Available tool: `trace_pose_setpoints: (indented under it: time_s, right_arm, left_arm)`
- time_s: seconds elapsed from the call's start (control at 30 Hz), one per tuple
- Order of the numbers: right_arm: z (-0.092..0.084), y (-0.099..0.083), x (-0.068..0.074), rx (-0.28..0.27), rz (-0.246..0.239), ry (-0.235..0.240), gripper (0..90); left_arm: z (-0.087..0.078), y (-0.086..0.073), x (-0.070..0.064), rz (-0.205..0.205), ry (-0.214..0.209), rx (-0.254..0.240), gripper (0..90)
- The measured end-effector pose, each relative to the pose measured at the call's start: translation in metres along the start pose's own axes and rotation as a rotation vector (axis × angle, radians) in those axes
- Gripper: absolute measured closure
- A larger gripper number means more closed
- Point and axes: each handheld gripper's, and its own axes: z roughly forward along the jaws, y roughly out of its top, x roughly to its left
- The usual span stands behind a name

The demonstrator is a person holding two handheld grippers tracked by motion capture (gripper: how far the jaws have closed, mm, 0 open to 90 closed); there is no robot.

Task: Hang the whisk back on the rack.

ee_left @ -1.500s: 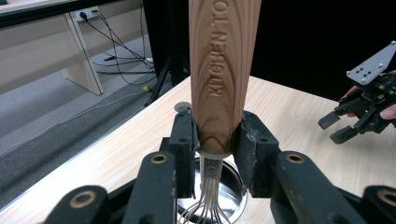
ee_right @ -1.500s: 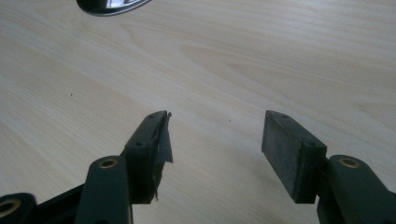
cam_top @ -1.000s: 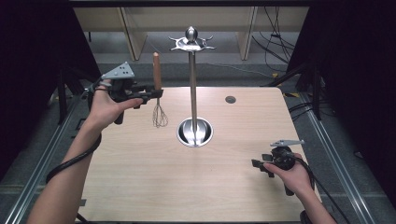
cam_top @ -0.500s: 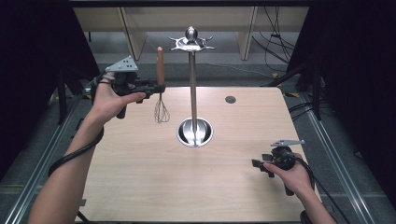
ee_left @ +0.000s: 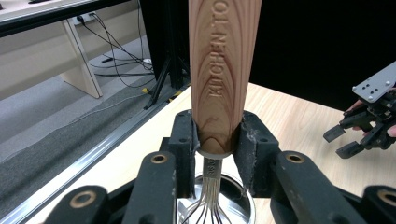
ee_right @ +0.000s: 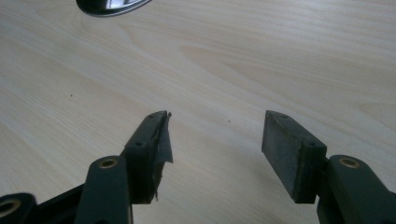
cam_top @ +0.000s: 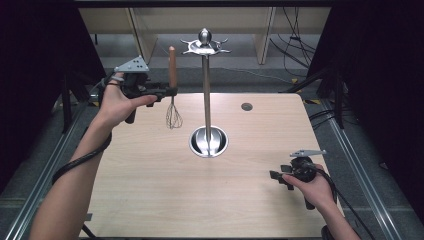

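Left gripper view: "KITCHEN TO" lettering on whisk [ee_left: 223, 79] handle, clamped between left gripper [ee_left: 218, 135] fingers; right gripper [ee_right: 215, 140] fingers apart, empty.

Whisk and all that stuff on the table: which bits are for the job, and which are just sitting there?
For the job:
- whisk, held upright in the left gripper
- metal stand with hooks on top

Just sitting there:
- right gripper, open, low over the table
- small dark round spot on the table
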Motion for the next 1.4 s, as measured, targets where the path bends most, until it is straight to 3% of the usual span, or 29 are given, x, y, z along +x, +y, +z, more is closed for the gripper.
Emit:
trace_pose_setpoints:
  time_s: [0.27, 0.33, 0.47, 0.5, 1.4]
  right_arm:
    - [0.0, 0.0, 0.0, 0.004, 0.011, -0.002, 42.0]
    - [0.003, -0.001, 0.003, -0.038, 0.02, -0.044, 41.9]
    - [0.0, 0.0, 0.002, -0.01, 0.005, -0.041, 41.9]
    - [-0.002, 0.001, 0.002, 0.02, -0.003, -0.043, 42.0]
    - [-0.001, 0.001, 0.002, 0.02, -0.003, -0.044, 42.0]
  left_arm:
    - [0.002, 0.004, -0.001, 0.015, -0.006, 0.005, 69.0]
    - [0.002, 0.005, -0.002, 0.014, -0.007, 0.004, 69.0]
    - [0.003, 0.006, -0.002, 0.019, -0.006, 0.008, 69.0]
    - [0.003, 0.007, -0.002, 0.017, -0.005, 0.007, 69.0]
    - [0.011, 0.011, -0.002, 0.028, -0.008, 0.039, 69.0]
